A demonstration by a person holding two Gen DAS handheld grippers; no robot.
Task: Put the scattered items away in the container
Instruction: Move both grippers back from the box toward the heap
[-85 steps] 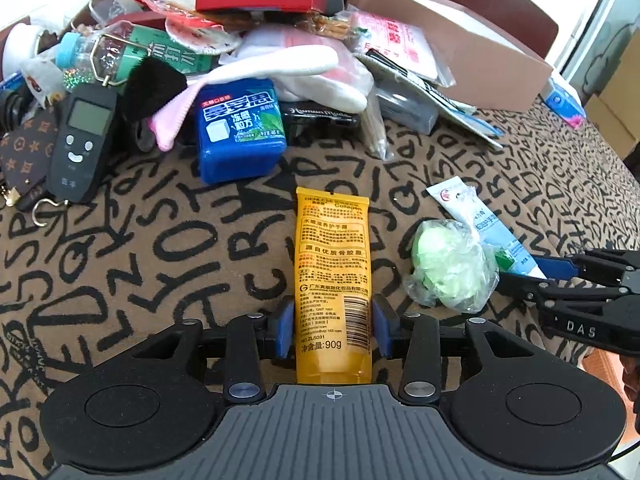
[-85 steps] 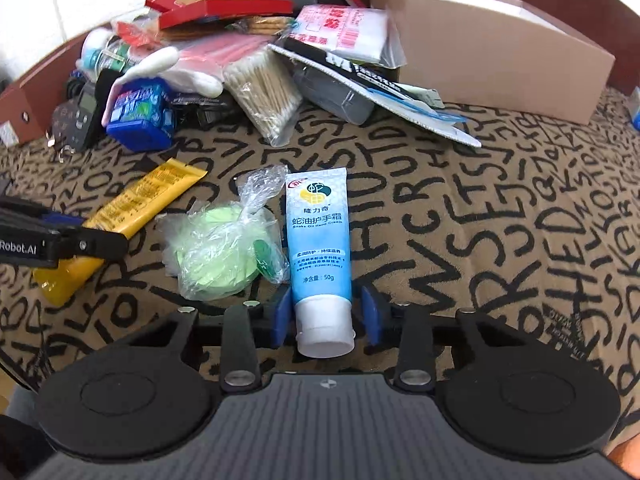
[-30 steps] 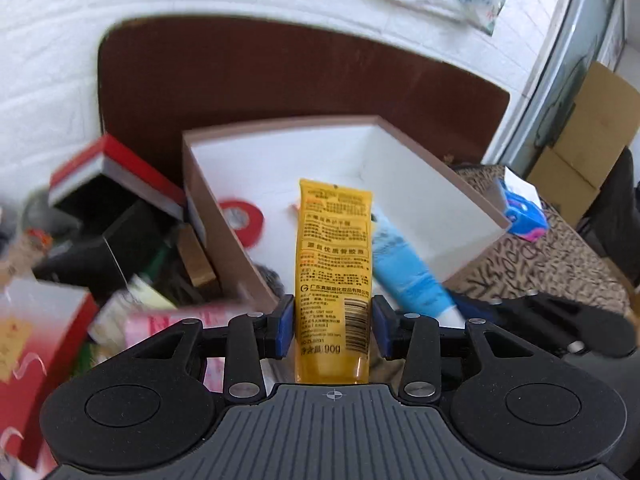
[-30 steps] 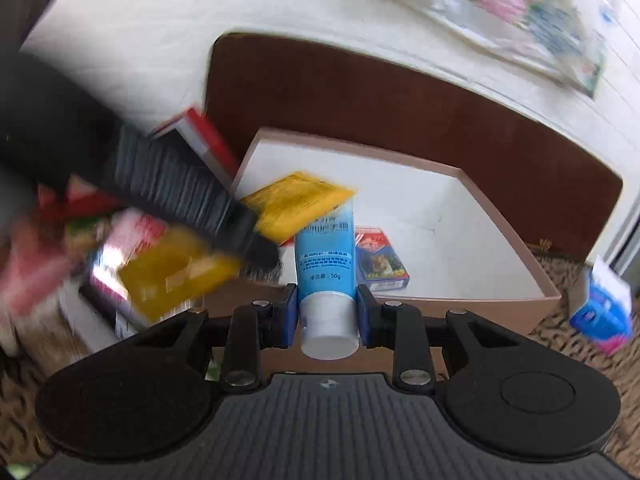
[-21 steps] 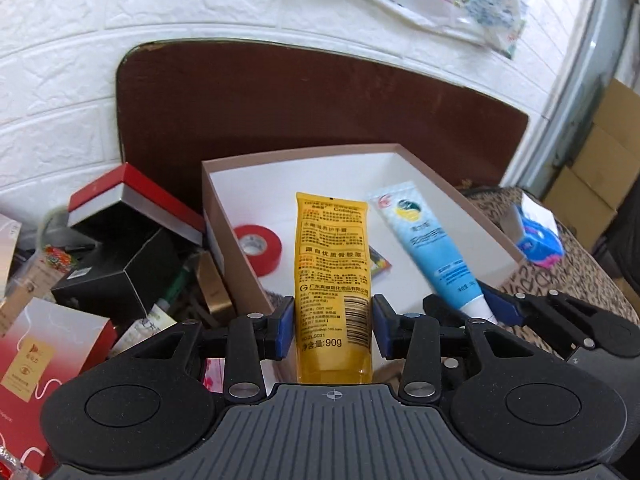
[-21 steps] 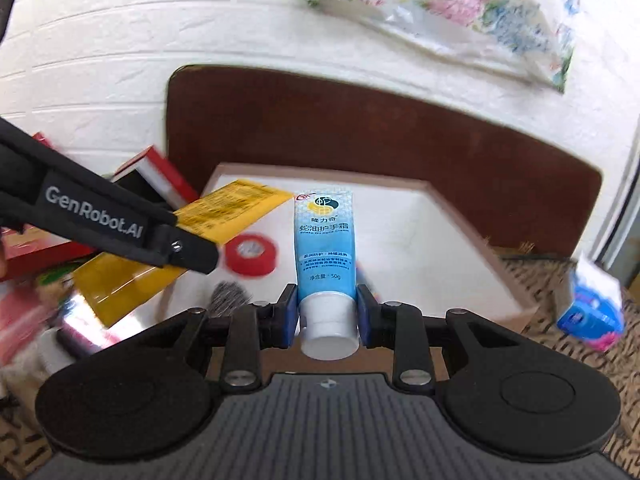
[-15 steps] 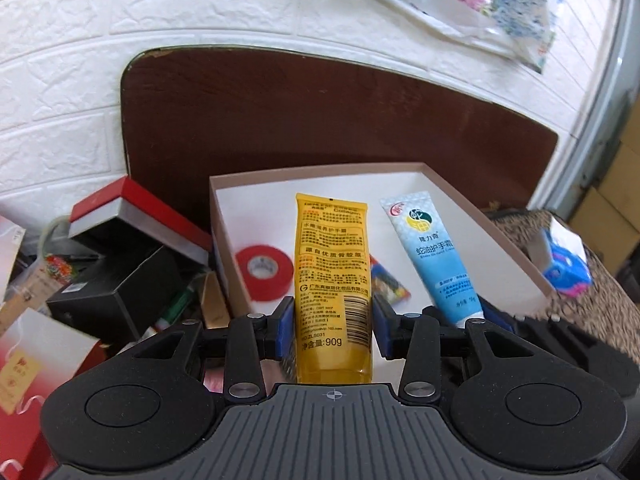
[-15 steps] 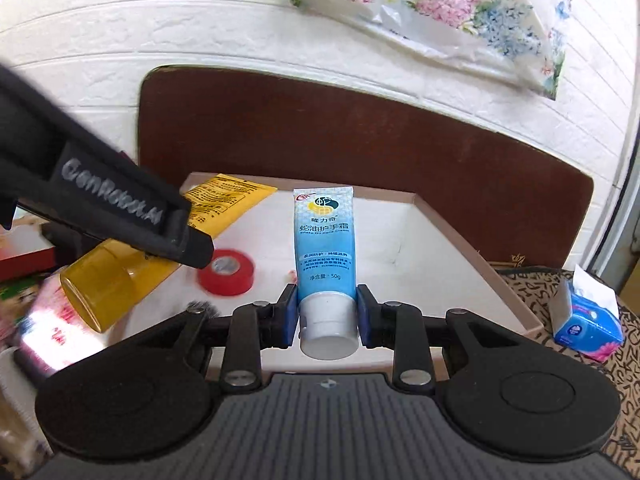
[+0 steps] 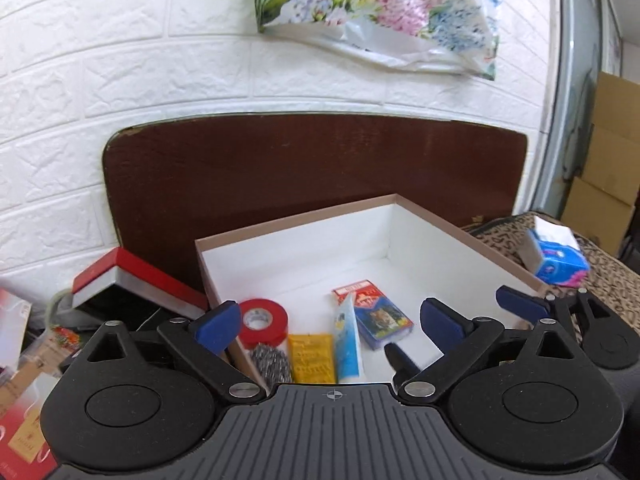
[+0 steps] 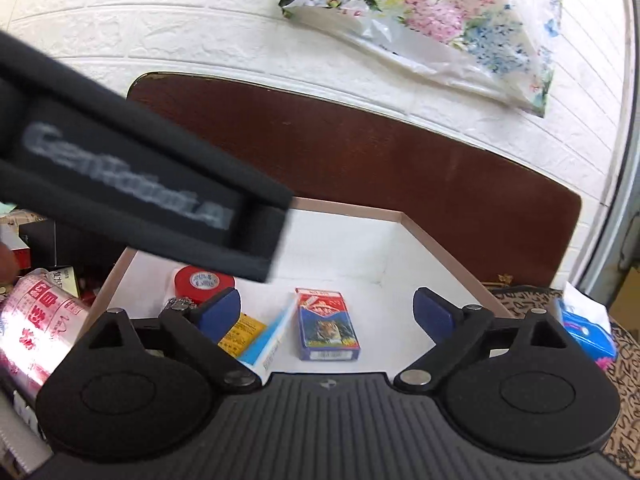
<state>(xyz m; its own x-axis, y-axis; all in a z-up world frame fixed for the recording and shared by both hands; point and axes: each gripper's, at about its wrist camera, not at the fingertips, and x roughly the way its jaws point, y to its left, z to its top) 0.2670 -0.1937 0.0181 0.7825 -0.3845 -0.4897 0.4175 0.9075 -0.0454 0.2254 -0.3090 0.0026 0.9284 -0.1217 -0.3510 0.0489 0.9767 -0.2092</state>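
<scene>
The brown box with a white inside (image 9: 304, 216) (image 10: 424, 236) stands against the headboard. In it lie the yellow tube (image 9: 312, 358) (image 10: 242, 330), the blue tube (image 9: 347, 344) (image 10: 268, 338), a red tape roll (image 9: 264, 320) (image 10: 202, 280), a steel scourer (image 9: 270, 364) and a card pack (image 9: 372, 312) (image 10: 326, 324). My left gripper (image 9: 332, 322) is open and empty above the box. My right gripper (image 10: 326, 312) is open and empty above the box; its fingers (image 9: 520, 304) show at the right of the left wrist view.
A red-and-black box (image 9: 132, 280) and other clutter lie left of the box. A pink packet (image 10: 36, 328) lies at the left. A blue tissue pack (image 9: 556, 256) (image 10: 584, 328) sits on the patterned cloth at the right. The left gripper's arm (image 10: 132, 184) crosses the right wrist view.
Both grippers have opened above the box. The yellow tube and the blue tube have dropped from them and now lie inside the box.
</scene>
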